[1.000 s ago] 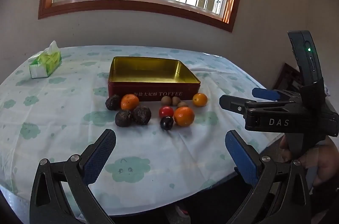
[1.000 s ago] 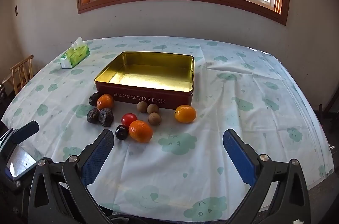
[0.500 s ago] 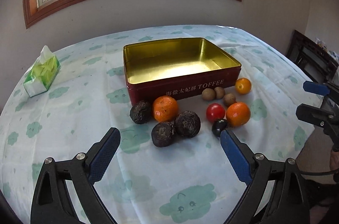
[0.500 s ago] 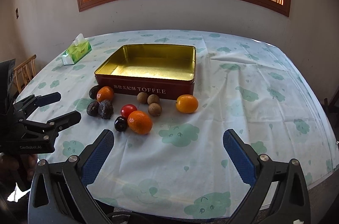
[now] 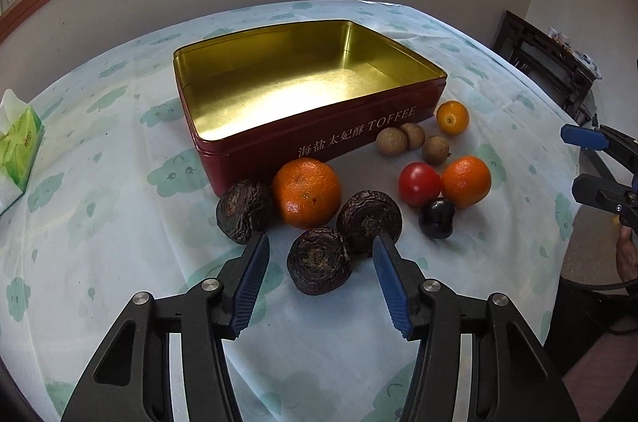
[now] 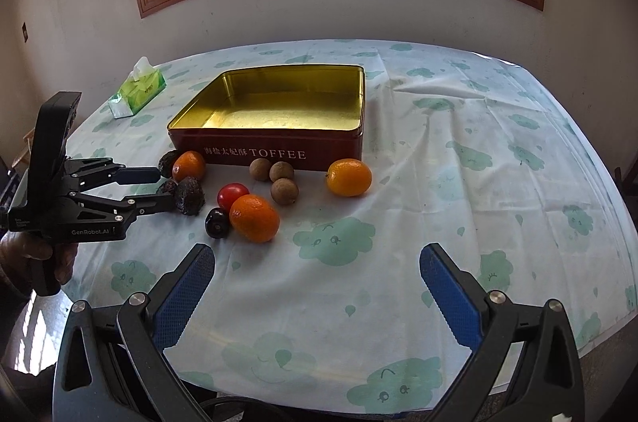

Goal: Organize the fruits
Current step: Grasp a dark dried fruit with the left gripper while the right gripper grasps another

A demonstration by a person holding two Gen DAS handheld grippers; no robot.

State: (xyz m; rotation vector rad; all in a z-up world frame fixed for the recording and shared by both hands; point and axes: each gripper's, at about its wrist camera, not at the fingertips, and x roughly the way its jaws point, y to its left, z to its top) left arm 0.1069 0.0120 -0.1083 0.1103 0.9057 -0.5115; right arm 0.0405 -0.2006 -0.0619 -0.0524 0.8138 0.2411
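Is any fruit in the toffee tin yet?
No, the tin shows only its bare gold floor; every fruit, like the tomato, lies on the tablecloth.

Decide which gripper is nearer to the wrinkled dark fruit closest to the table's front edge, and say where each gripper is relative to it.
Left. The left gripper straddles the wrinkled dark fruit, its jaws closing around it, not yet touching. The right gripper hangs open over bare tablecloth, well off to the fruit's right.

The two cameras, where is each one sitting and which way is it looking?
Left wrist: rides the left claw, looks down its closing fingers at a wrinkled dark fruit between them, untouched; right claw at the right edge.
Right wrist: rides the open right claw, looks across the tablecloth; left claw and a hand show.
Both see the toffee tin.
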